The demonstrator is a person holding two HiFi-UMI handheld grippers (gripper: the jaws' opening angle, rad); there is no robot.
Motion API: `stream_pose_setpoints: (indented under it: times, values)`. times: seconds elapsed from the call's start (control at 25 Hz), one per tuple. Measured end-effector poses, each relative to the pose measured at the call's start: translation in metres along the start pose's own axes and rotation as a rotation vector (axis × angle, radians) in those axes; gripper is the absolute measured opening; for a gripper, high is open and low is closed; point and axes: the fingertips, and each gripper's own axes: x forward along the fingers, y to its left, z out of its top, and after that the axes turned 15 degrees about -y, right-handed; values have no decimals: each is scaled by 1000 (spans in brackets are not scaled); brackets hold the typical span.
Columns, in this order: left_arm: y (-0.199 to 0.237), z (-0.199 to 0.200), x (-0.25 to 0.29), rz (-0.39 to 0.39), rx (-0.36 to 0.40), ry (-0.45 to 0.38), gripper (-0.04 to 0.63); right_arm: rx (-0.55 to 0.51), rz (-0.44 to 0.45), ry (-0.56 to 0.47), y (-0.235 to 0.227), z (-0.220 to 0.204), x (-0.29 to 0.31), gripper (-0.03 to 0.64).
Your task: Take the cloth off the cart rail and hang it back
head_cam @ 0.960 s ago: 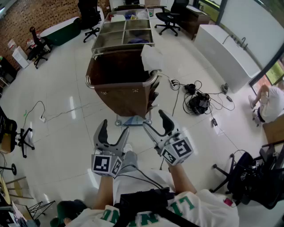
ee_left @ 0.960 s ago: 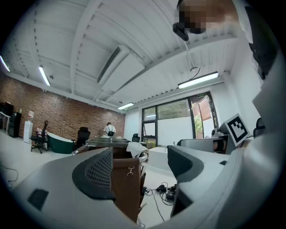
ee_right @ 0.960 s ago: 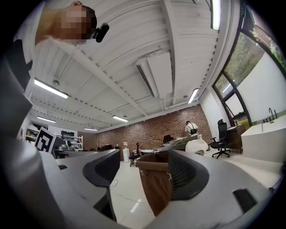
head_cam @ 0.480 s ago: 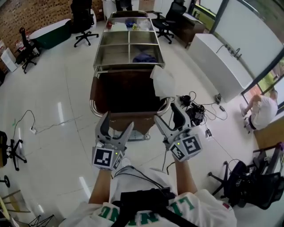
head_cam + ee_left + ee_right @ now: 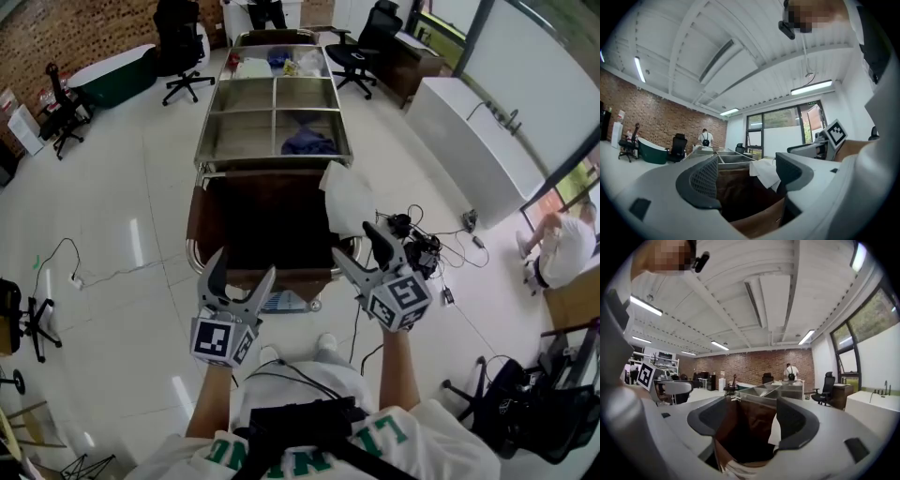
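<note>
A white cloth (image 5: pixel 346 195) hangs over the right side rail of the steel cart (image 5: pixel 274 167), beside the brown bag (image 5: pixel 267 220) at its near end. My left gripper (image 5: pixel 242 269) is open and empty, level in front of the bag's near edge. My right gripper (image 5: pixel 361 249) is also open and empty, just short of the cloth's lower end and not touching it. The left gripper view shows the cloth (image 5: pixel 764 172) beyond the open gripper (image 5: pixel 747 180). In the right gripper view the cloth (image 5: pixel 774 430) is a white strip by the right jaw of the gripper (image 5: pixel 750 420).
The cart's top trays hold a blue cloth (image 5: pixel 307 142) and several items at the far end. Cables and a black bundle (image 5: pixel 422 248) lie on the floor at the right. A white counter (image 5: pixel 469 131) and a person (image 5: pixel 562 248) are further right. Office chairs (image 5: pixel 178 37) stand behind.
The cart has come closer. Both grippers have moved forward to its near end, the right one up beside the hanging cloth. The jaws stand as wide as before.
</note>
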Motion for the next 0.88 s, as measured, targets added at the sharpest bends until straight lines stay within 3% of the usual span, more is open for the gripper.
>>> stream_pose_setpoints:
  times: [0.12,0.2,0.44,0.56,0.68,0.8,0.88]
  values:
    - [-10,2,8,20,15,6,362,-36,14,111,-42,-22,23,377]
    - [-10,2,11,47,21,4,362,-56,19,190,-70,-41,45,489]
    - [-11,1,18,103,39,-3,362,-194,83,491,-125,-114,89,488]
    - [-8,2,17,130,39,-7,362,-198,138,663,-129,-154,86,486]
    - [-3,1,18,154,36,-14,362,-175,121,685,-132,-157,86,423]
    - [-3,-3,22,157,31,-9,362,-162,76,641,-136,-145,86,257]
    - [-4,-4,24,150,30,-10,362,-161,75,602,-134,-139,87,204]
